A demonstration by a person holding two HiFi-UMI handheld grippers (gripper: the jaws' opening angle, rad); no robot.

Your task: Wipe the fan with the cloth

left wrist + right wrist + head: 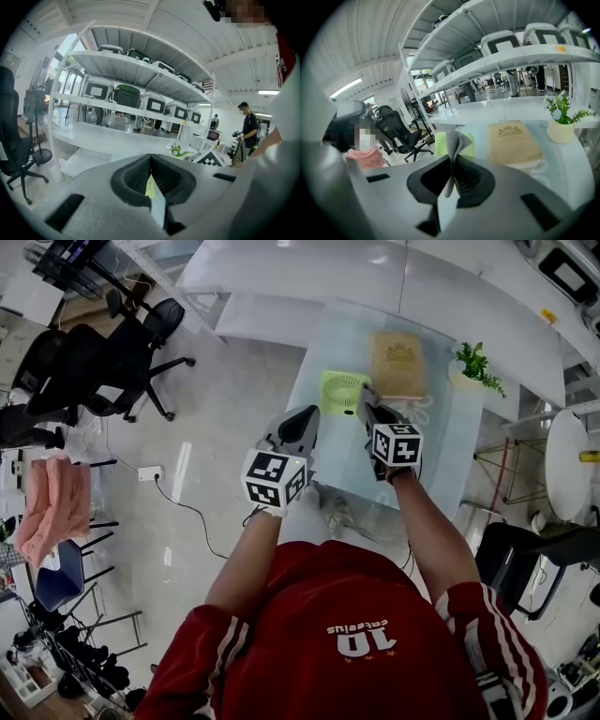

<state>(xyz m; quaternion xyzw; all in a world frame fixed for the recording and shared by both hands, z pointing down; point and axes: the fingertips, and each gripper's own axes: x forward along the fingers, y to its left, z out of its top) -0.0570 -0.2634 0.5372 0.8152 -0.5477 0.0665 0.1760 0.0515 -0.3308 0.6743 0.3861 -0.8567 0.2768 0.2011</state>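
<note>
Long table (448, 454) with a pale, glassy top, far end up against a white shelf unit (309, 277). On the top, a square green fan (343, 393) with a round grille, close to the left edge; flat or propped up, not clear. Just right of the fan and apart from it, a tan paper bag (397, 363) lying flat, crest uppermost, white cord handles trailing from its near end. Farther right of the fan, beyond the bag, a small leafy plant in a pale pot (473, 365), upright by the right edge.
</note>
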